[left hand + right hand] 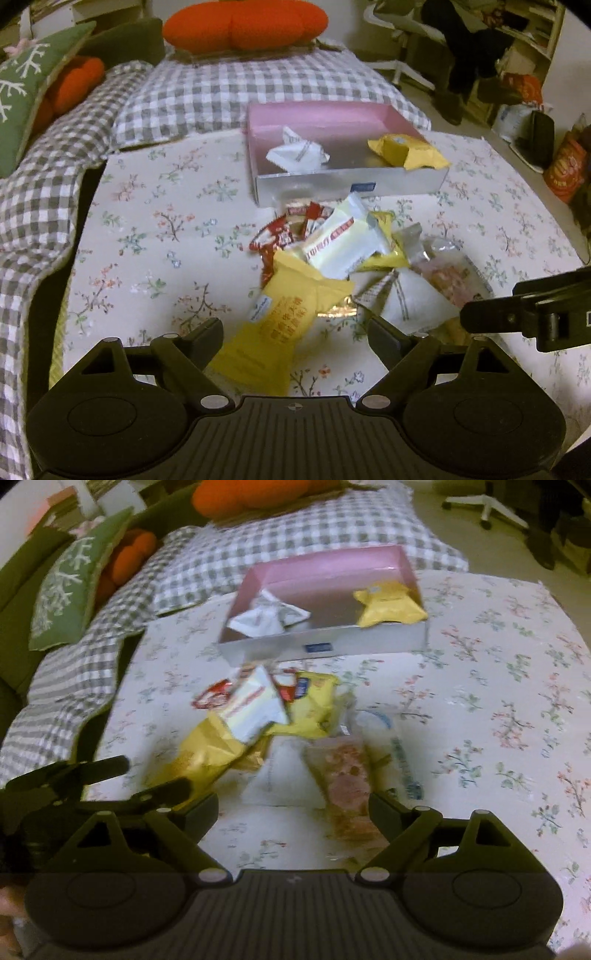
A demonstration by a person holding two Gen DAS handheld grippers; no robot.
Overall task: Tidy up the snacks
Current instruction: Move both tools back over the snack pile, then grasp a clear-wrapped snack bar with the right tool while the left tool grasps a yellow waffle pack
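A pile of snack packets (pixel 332 254) lies on the floral tablecloth in front of a pink-lined silver box (pixel 351 182). The box holds a white packet (pixel 297 151) and a yellow packet (pixel 402 149). My left gripper (pixel 295 334) is open, with a long yellow packet (pixel 280 325) lying between its fingers. My right gripper (pixel 293 808) is open over a clear packet of pinkish snack (pixel 347 786) and a white packet (pixel 280 775). The same pile (pixel 266 709) and box (pixel 325 646) show in the right wrist view. The right gripper also shows in the left wrist view (pixel 524 314), and the left in the right wrist view (pixel 110 775).
The floral tablecloth (pixel 155 229) covers the table. A grey checked cover (pixel 221 88) with orange cushions (pixel 243 24) and a green cushion (pixel 26 88) lies behind and to the left. An office chair (pixel 402 33) and bags (pixel 565 166) stand at the right.
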